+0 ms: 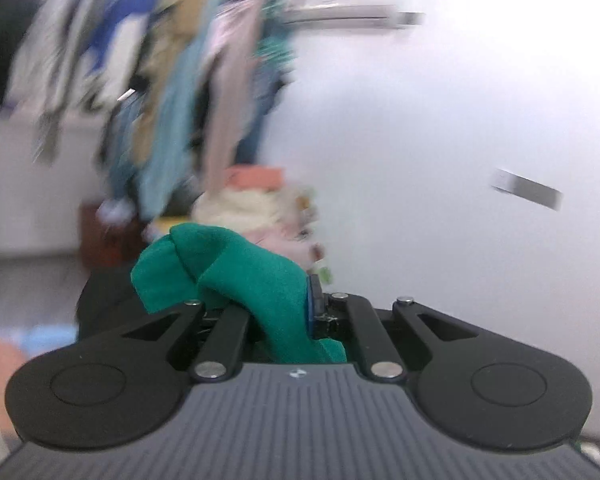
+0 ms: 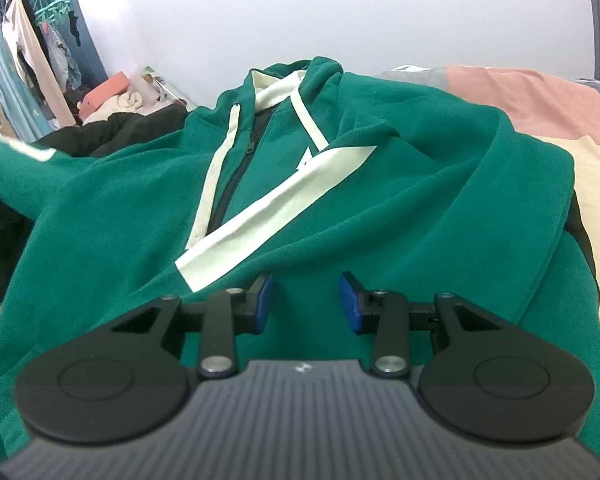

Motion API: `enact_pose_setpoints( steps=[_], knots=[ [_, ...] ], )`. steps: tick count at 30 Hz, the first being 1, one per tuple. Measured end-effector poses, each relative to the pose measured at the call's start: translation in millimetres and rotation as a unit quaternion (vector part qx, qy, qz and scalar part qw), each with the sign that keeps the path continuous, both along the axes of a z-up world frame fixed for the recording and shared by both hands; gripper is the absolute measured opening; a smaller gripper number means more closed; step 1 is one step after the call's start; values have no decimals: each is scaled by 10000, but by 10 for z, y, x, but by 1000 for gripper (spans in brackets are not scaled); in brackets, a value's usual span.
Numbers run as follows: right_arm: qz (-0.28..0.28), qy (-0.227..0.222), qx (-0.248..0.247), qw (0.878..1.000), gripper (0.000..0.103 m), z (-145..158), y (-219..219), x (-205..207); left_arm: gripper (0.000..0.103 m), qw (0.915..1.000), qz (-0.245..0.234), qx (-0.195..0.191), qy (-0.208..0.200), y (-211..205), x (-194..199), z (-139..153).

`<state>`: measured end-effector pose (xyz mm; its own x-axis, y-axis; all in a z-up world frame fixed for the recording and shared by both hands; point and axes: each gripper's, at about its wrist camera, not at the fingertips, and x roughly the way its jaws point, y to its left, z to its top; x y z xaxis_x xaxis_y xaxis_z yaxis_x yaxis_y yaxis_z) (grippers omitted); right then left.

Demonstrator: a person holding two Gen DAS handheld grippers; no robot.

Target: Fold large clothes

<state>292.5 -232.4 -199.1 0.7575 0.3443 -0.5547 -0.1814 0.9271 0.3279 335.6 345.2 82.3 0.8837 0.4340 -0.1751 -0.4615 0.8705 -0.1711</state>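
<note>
A green zip hoodie (image 2: 140, 208) with white drawstrings and a white stripe lies spread out, hood at the far end. Its right sleeve is folded across the chest. My right gripper (image 2: 306, 304) is open and empty, its blue pads just above the hoodie's lower body. My left gripper (image 1: 276, 312) is shut on a bunched fold of the green hoodie (image 1: 228, 268) and holds it lifted; the view is blurred. In the right wrist view the left sleeve (image 2: 16, 164) stretches up to the left edge.
A black garment (image 2: 112, 128) lies under the hoodie at left. Pink (image 2: 532, 92) and cream (image 2: 596, 200) fabrics lie at right. A rack of hanging clothes (image 2: 24, 60) and a clothes pile (image 2: 116, 96) stand at the far left. A white wall is behind.
</note>
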Motion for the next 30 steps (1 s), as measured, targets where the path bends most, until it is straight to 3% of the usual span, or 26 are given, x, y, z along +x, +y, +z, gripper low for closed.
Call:
enact_pose_setpoints(
  steps=[2,5,8,11,14,18,21,23,26,28,29,30],
  knots=[
    [-15,-40,71,10000,40,26,-38,-18,9,9966,-325,716,227,-402,144,178],
    [-63,-93,182,9998,40,78,-107,-60,9,9735,-1128,1889,628,-1196,320,259],
    [-149,-151,255,9995,40,141,-183,-115,9,9515,-1814,2316,905,-1900,392,164],
    [-266,-210,404,9986,40,189,-293,-172,9,9199,-2539,2776,1112,-2686,391,-130],
    [-377,-262,554,9974,40,216,-428,-215,9,8855,-3224,3071,1328,-3444,304,-552],
    [-612,-315,726,9950,40,214,-653,-274,9,8417,-4061,3156,1644,-4284,41,-1337],
    [-833,-297,891,9921,41,176,-825,-301,9,8206,-4427,3016,1992,-4633,-132,-1899],
    [-914,-282,994,9904,41,158,-913,-304,9,8135,-4531,2917,2186,-4772,-199,-2201],
    [-1025,-334,1027,9888,41,162,-986,-316,10,8203,-4539,2549,2370,-4756,-190,-2526],
    [-1017,-348,1028,9889,41,163,-995,-322,11,8326,-4482,2201,2396,-4674,-223,-2634],
    [-1009,-354,998,9893,41,163,-989,-328,20,8367,-4464,2043,2430,-4637,-255,-2672],
    [-1006,-363,957,9896,41,166,-979,-335,41,8397,-4457,1845,2495,-4605,-256,-2675]
  ],
)
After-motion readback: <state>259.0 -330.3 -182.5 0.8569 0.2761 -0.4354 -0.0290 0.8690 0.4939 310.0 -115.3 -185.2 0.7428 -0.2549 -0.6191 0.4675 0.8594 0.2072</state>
